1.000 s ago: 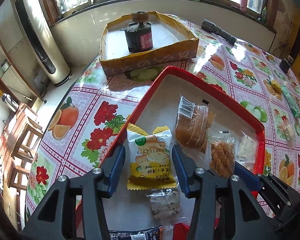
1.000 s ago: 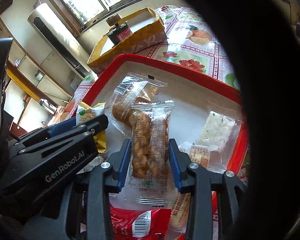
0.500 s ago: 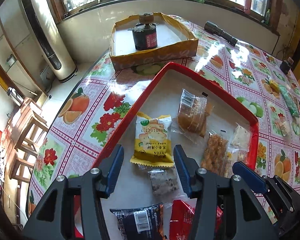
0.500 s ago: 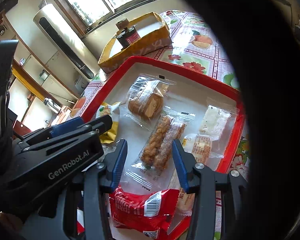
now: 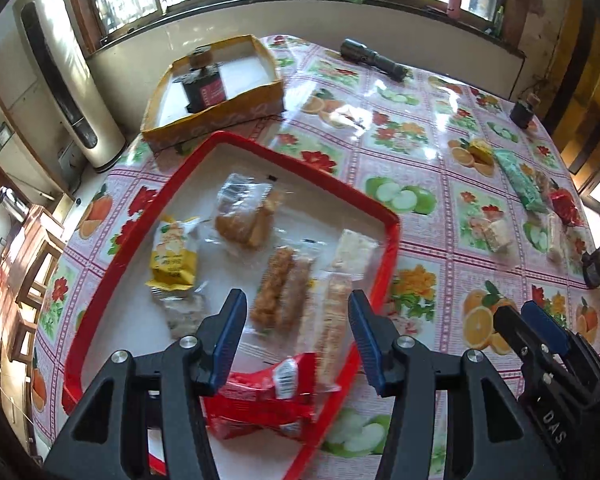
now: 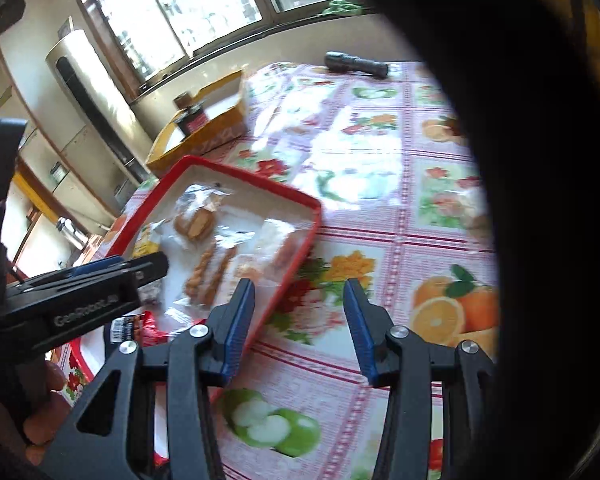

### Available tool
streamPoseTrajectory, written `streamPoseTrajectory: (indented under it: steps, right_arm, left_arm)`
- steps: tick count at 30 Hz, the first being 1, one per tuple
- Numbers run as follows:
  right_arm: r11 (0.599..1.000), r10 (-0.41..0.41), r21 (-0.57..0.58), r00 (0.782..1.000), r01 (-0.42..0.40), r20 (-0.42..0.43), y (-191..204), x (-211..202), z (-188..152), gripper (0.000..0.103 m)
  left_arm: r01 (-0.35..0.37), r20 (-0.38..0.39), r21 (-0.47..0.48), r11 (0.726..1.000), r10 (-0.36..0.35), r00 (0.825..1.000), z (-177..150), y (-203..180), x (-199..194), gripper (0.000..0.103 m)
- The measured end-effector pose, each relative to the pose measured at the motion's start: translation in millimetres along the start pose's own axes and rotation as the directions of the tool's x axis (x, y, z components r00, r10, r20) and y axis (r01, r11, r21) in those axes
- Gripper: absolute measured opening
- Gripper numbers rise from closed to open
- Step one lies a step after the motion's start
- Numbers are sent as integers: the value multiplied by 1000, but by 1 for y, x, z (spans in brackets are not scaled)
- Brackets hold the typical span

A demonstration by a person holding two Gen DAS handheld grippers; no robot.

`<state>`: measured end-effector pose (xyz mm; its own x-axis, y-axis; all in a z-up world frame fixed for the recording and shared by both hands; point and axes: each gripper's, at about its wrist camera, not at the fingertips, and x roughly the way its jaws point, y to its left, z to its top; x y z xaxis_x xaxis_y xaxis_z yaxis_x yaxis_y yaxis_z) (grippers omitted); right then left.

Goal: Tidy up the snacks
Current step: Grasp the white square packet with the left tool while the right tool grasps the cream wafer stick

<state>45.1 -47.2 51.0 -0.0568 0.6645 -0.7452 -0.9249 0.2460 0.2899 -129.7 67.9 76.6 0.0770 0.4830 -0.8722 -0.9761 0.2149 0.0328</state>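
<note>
A red tray (image 5: 392, 240) on the fruit-print tablecloth holds several wrapped snacks: a yellow packet (image 5: 174, 256), a clear bag of brown cakes (image 5: 244, 220), twisted sticks (image 5: 282, 294), a white bar (image 5: 352, 248) and a red packet (image 5: 266, 396). My left gripper (image 5: 296, 334) is open and empty above the tray's near part. My right gripper (image 6: 300, 320) is open and empty, over the cloth beside the tray's (image 6: 300, 248) right rim. Loose snacks (image 5: 536, 196) lie at the table's far right.
A yellow cardboard box (image 5: 220, 116) with a dark jar (image 5: 202, 86) stands behind the tray. A black flashlight (image 5: 374, 58) lies at the far edge, a small dark bottle (image 5: 522, 110) at far right. A tall white appliance (image 5: 64, 76) stands on the floor left.
Both grippers have drawn back and swung right. The right gripper, earlier open around the twisted-stick bag in the tray, is now over the bare cloth outside the rim. The snacks stayed put.
</note>
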Motion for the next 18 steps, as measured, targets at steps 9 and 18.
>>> streamPoseTrajectory:
  steps: [9,18]
  right_arm:
    - [970,-124,208,992,125,-17,-138,-29,-8,50]
    - [951,-180,244,982,189,-59,-197,-42,-33,51]
  left_arm:
    - [84,-64,84,993,-79,995,17,-108,30,53]
    - [111,-102,21,994,-108,989,37,-147,66,53]
